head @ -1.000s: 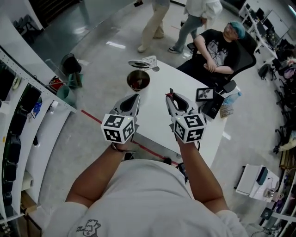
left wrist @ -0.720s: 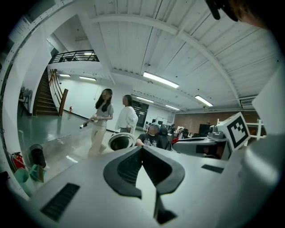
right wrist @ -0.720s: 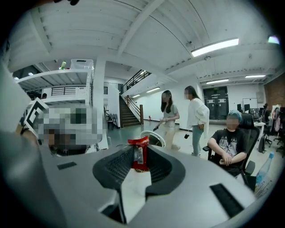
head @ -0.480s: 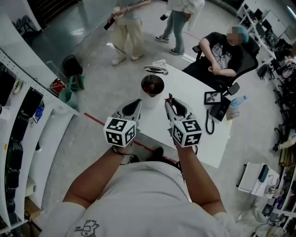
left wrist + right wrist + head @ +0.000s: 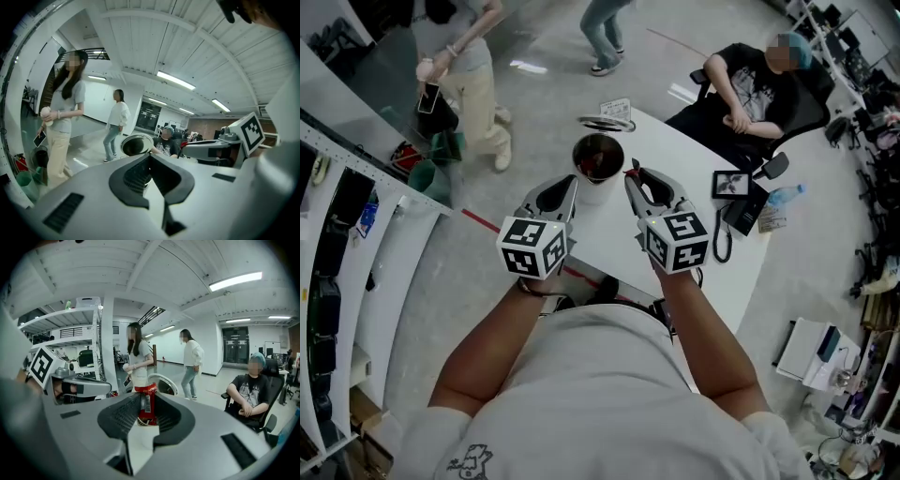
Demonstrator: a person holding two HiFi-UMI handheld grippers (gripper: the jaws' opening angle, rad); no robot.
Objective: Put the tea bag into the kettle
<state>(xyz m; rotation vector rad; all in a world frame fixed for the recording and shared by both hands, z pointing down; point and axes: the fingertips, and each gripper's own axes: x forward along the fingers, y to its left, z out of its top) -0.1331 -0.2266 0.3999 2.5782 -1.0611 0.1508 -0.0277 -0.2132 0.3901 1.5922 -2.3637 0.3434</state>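
Tea bag (image 5: 147, 405): red sachet, upright between the pads of the right gripper (image 5: 146, 398), not yet in the kettle.

Table (image 5: 694, 155): white top; kettle stands near its far corner.

Kettle (image 5: 594, 194): pale wall, dark inside, steel rim, mouth open and wide. In the right gripper view its rim (image 5: 165, 379) shows directly behind the sachet. In the head view the right gripper (image 5: 635, 177) has its tips just beside the kettle's right side, near the rim, not over the mouth.

Left gripper (image 5: 565, 187): jaws closed tip to tip, nothing between them, also near the kettle, on its left.

Right gripper: clenched on the sachet at about mid-height, with the top edge standing clear above the tips.

Handling (judgement): very light, thin and flat. The wrapper looks glossy, so likely slick, and soft enough to crease under pressure. The flat faces are the right place to pinch, as now. Little risk of damage; the main risk is it slipping or catching on the rim when let go.

Writing: a pale strip with dark marks runs down the sachet; too small to read, possibly a barcode. No brand legible. The gripper cubes carry only square black-and-white patterns.
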